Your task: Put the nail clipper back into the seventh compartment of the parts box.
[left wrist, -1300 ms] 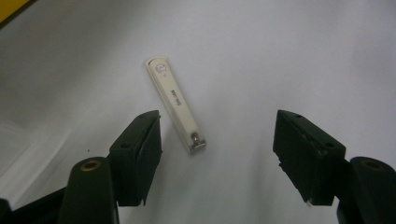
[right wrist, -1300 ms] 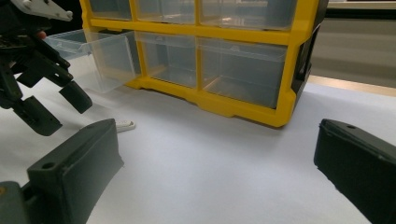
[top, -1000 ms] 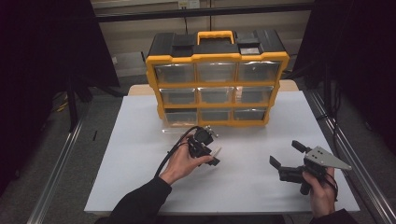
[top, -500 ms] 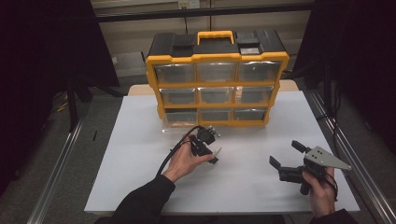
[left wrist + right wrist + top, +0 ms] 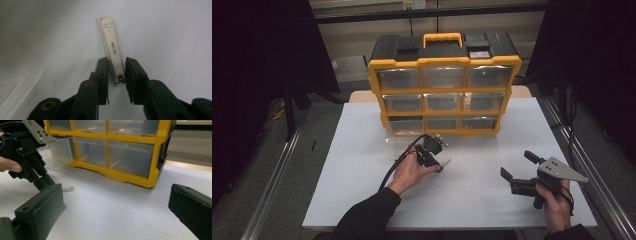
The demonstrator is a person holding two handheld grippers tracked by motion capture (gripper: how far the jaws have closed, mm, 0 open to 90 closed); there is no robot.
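Note:
A cream nail clipper (image 5: 111,47) lies flat on the white table (image 5: 362,165); it also shows as a small pale strip (image 5: 445,162) by the left hand. My left gripper (image 5: 117,62) points down over the clipper's hinge end. Its jaws have just been closing and now stand close to the clipper's two sides, with a thin gap at the right jaw. In the right gripper view the left gripper (image 5: 43,181) stands tilted over the clipper (image 5: 67,187). My right gripper (image 5: 517,165) rests wide open at the table's right, nothing between its jaws (image 5: 116,195).
A yellow-and-black drawer organizer (image 5: 444,62) with clear drawers stands at the table's back. Its bottom-left drawer (image 5: 404,131) is pulled out toward the left hand, also seen as a clear drawer (image 5: 60,152). A black cable (image 5: 399,162) trails from the left gripper.
The left gripper's jaws have narrowed around the clipper, and the hand has shifted only slightly. The right hand and its gripper have kept still.

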